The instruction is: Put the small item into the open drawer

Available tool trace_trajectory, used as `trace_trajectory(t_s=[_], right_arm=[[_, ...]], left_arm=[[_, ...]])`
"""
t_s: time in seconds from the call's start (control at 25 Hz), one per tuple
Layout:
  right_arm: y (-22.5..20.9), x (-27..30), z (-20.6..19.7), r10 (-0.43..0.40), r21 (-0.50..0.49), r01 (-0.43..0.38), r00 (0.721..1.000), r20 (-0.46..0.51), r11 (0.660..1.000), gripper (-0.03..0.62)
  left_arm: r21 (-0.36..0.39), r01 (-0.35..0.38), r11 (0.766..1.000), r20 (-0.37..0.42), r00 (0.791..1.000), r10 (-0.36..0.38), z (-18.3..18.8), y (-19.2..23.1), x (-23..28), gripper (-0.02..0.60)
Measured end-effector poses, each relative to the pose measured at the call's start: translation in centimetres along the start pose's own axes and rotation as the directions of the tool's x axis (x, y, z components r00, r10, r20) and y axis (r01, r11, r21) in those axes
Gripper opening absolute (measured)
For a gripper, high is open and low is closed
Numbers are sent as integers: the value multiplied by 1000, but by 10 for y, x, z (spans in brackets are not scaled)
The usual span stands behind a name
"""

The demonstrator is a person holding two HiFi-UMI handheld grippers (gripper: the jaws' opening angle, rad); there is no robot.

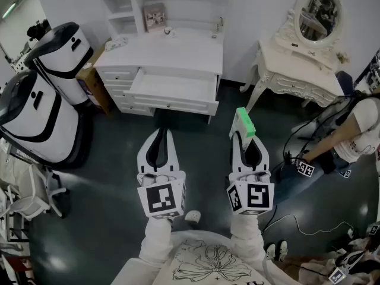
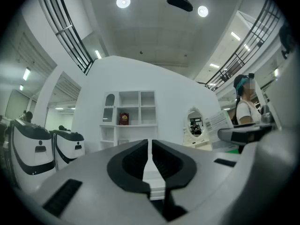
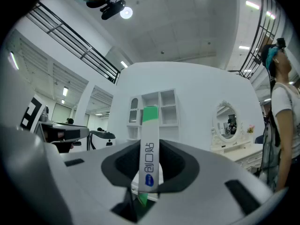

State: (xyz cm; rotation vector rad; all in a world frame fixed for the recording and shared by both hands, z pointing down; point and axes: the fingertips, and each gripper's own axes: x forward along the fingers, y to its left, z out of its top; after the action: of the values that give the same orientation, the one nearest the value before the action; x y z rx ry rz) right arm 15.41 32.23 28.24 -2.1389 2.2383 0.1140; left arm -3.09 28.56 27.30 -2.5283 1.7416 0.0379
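Note:
A small green and white box (image 1: 243,124) stands upright between the jaws of my right gripper (image 1: 243,136), which is shut on it; the right gripper view shows the box's narrow white printed edge (image 3: 150,158). My left gripper (image 1: 161,136) hangs beside it on the left, shut with nothing in it, its jaws meeting (image 2: 150,162). Ahead of both stands a white desk (image 1: 166,51) with its wide front drawer (image 1: 173,91) pulled open. Both grippers hover over the dark floor, short of the drawer.
Two white and black machines (image 1: 35,100) stand at the left. A white dressing table with an oval mirror (image 1: 306,58) is at the right, and a person (image 1: 350,132) crouches beyond it. Cables (image 1: 297,218) lie on the floor at the right.

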Motion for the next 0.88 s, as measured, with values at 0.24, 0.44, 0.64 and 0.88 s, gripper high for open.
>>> trace_trajectory(t_s=[0.24, 0.44, 0.64, 0.88], right_arm=[[10, 17, -6, -2, -5, 2, 1000, -9, 1000, 87], [15, 27, -12, -20, 19, 20, 1000, -15, 1000, 89], [24, 41, -18, -12, 25, 12, 999, -30, 1000, 89], [30, 70, -30, 28, 29, -27, 998, -52, 999, 89]], left_arm=[[-10, -1, 1000, -19, 1000, 1, -11, 16, 10, 26], [-3, 1, 1000, -9, 1000, -1, -10, 28, 20, 26], [-9, -12, 1000, -27, 1000, 11, -17, 43, 28, 26], [-9, -43, 999, -56, 998, 43, -31, 56, 45, 26]])
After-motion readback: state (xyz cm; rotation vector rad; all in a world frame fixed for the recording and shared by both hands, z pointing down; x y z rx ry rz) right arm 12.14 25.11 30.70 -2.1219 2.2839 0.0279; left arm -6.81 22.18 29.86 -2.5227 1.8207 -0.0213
